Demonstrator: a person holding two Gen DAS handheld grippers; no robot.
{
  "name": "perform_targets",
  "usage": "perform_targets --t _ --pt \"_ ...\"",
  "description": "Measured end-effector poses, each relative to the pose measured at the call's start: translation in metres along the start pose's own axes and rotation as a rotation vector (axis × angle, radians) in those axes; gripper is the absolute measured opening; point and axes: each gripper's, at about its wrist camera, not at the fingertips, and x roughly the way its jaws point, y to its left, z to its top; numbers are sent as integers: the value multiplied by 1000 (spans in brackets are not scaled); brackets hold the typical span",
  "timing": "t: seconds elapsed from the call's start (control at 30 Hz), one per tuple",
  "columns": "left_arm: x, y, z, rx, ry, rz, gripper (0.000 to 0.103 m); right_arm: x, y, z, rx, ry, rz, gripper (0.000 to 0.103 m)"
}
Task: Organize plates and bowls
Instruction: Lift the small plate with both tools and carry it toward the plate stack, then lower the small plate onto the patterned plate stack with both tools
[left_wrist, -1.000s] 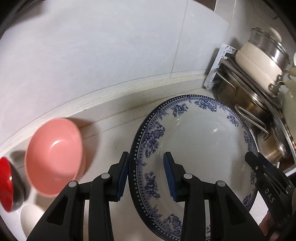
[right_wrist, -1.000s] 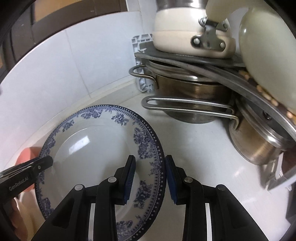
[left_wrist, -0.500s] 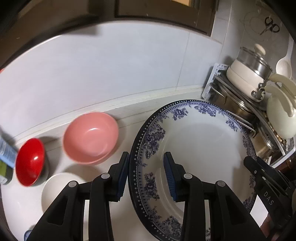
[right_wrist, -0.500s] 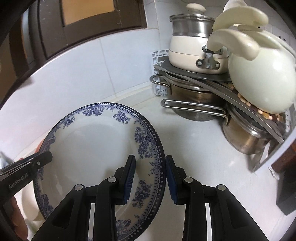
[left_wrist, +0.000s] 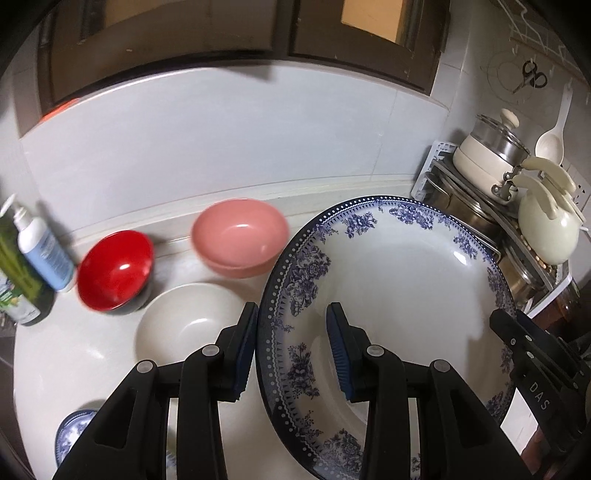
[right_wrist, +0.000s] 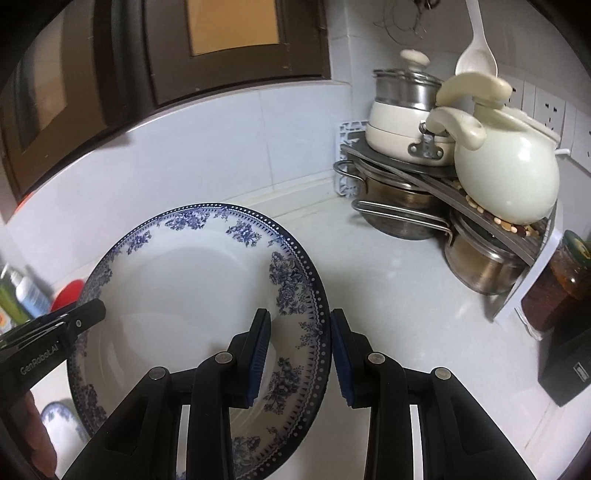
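Observation:
A large white plate (left_wrist: 399, 295) with a blue floral rim hangs tilted above the white counter, held from both sides. My left gripper (left_wrist: 292, 314) is shut on its left rim, one pad inside and one outside. My right gripper (right_wrist: 299, 321) is shut on the opposite rim, and its tip (left_wrist: 517, 332) shows in the left wrist view. To the plate's left, three bowls stand on the counter: a pink bowl (left_wrist: 240, 236), a red bowl (left_wrist: 114, 273) and a cream bowl (left_wrist: 188, 321). A small blue-patterned dish (left_wrist: 72, 432) lies at the near left.
Bottles (left_wrist: 40, 251) stand at the far left by the wall. A corner rack (right_wrist: 443, 206) at the right holds steel pots, a cream pot and a pale kettle (right_wrist: 509, 173). A jar (right_wrist: 569, 269) and a black box (right_wrist: 569, 369) sit further right.
Both grippers rose and drew back from the wall with the plate between them. The bowls, the bottles and more of the rack came into view.

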Motion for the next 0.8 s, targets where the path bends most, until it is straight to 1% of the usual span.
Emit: perform_targets --t 0.2,0.33,0.57,0.8 --pt "-27 26 -18 -22 -16 18 37 -22 23 -15 -21 -2 26 34" --pt "-45 47 -31 -55 -29 36 37 -34 41 -24 -45 -7 44 34" --pt "-68 89 -49 -120 -35 69 37 -51 82 -40 -94 -20 81 34" --pt "-86 130 -69 -158 -44 106 37 -63 123 -56 -139 -22 121 34"
